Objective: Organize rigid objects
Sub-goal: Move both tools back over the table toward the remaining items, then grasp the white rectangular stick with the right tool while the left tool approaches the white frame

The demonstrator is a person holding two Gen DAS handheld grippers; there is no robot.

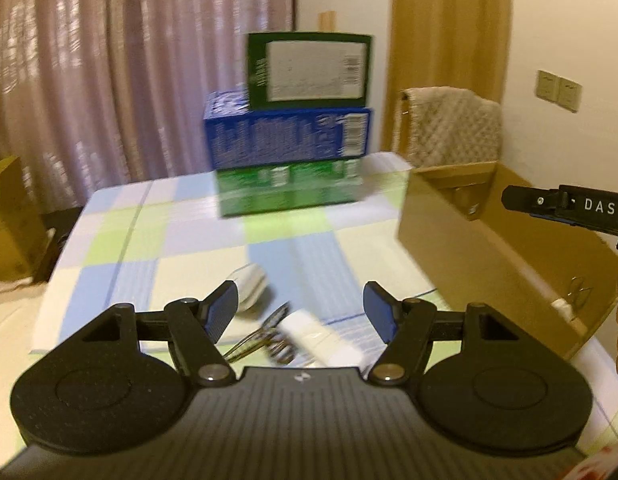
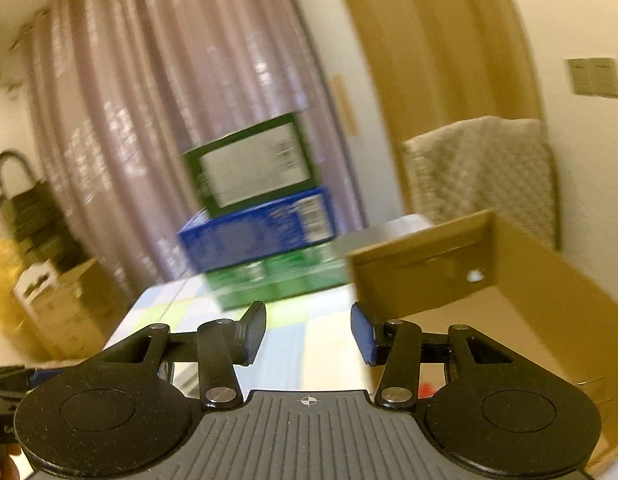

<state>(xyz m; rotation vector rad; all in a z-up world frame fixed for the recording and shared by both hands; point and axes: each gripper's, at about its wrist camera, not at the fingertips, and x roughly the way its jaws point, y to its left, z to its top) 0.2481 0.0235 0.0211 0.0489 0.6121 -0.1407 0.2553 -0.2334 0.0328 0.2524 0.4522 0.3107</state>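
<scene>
while left hand-held gripper (image 1: 299, 312) gapes | cardboard box (image 1: 505, 248) rightward (table edge-side)

The left gripper (image 1: 301, 312) was held level with its jaws spread wide and nothing between its blue pads (image 1: 219, 314). The right gripper (image 2: 308, 336) was tilted, its jaws also apart and empty, its side showing in the left wrist view.

Stacked boxes (image 1: 291, 136) behind clutter (image 1: 277, 320), carton (image 1: 501, 248) at right
</scene>
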